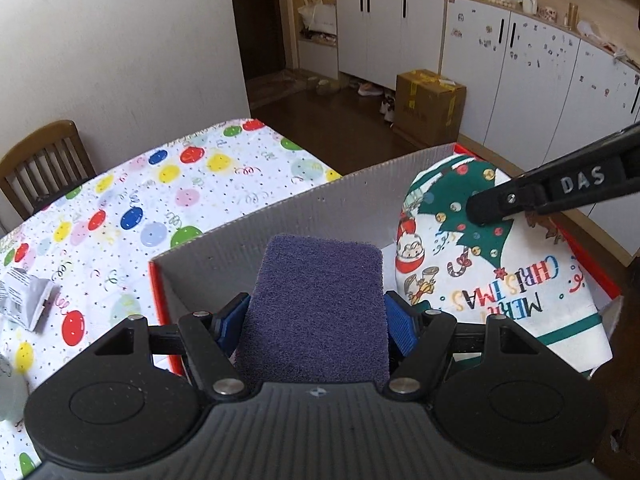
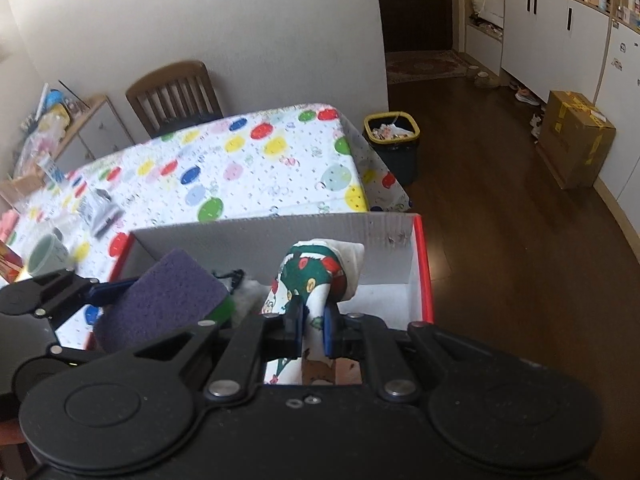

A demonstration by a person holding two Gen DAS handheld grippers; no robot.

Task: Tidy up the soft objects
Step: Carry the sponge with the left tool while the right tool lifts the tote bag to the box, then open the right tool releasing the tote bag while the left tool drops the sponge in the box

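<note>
The left gripper [image 1: 318,320] is clamped on a purple sponge [image 1: 320,304], its blue pads [image 1: 400,326] pressing the two sides of it. The sponge is held above the near left part of an open cardboard box [image 1: 280,208] that has red outer sides and grey inner walls. In the right wrist view the sponge [image 2: 160,300] shows a green layer on its under side.

The right gripper [image 2: 311,330] is closed on a Christmas cloth [image 2: 316,276], white with a green tree and small figures. The cloth is pinched between the two fingers and stands up in a bunch over the box [image 2: 400,236]. In the left wrist view the same cloth [image 1: 480,264] fills the right part of the box and the words MERRY CHRISTMAS are seen upside down on it; one black finger [image 1: 520,196] of the right gripper lies across its far part.

The box stands at the near right edge of a table with a balloon tablecloth [image 1: 160,184]. A wooden chair [image 2: 176,96] is at the far side, and a black bin [image 2: 394,148] stands on the floor just beside the table's far right corner
</note>
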